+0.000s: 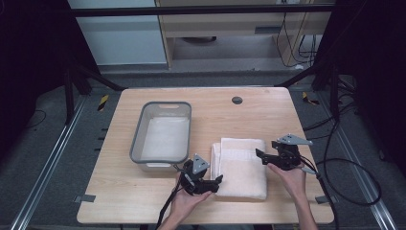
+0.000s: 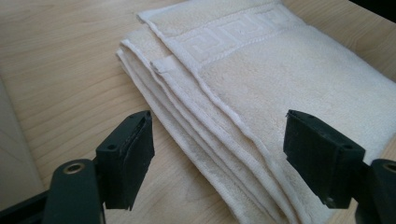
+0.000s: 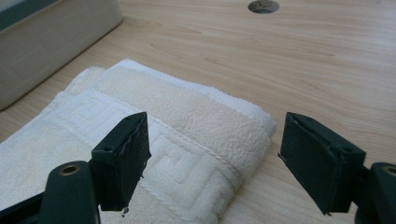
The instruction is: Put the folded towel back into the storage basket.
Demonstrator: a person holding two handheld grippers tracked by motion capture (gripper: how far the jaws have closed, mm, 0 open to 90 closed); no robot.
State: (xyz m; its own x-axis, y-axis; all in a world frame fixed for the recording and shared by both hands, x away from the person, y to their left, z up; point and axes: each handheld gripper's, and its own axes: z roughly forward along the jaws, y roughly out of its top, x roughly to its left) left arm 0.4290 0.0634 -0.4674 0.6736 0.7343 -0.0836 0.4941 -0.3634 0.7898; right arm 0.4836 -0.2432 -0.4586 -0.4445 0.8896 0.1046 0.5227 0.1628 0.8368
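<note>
Both tools, L (image 1: 216,181) & R (image 1: 260,154), spread wide beside folded cream towel (image 1: 242,165) w/ key-pattern border.

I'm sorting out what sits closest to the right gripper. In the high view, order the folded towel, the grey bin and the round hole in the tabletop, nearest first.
1. Folded towel: just left of the right gripper.
2. Round hole: farther back, near the table's far edge.
3. Grey bin: on the table's left half, beyond the towel.

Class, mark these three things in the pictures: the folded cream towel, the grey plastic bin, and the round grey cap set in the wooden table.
Folded cream towel (image 1: 244,167): high view, middle of its top layer.
Grey plastic bin (image 1: 136,136): high view, left rim.
Round grey cap (image 1: 237,100): high view, its centre.
</note>
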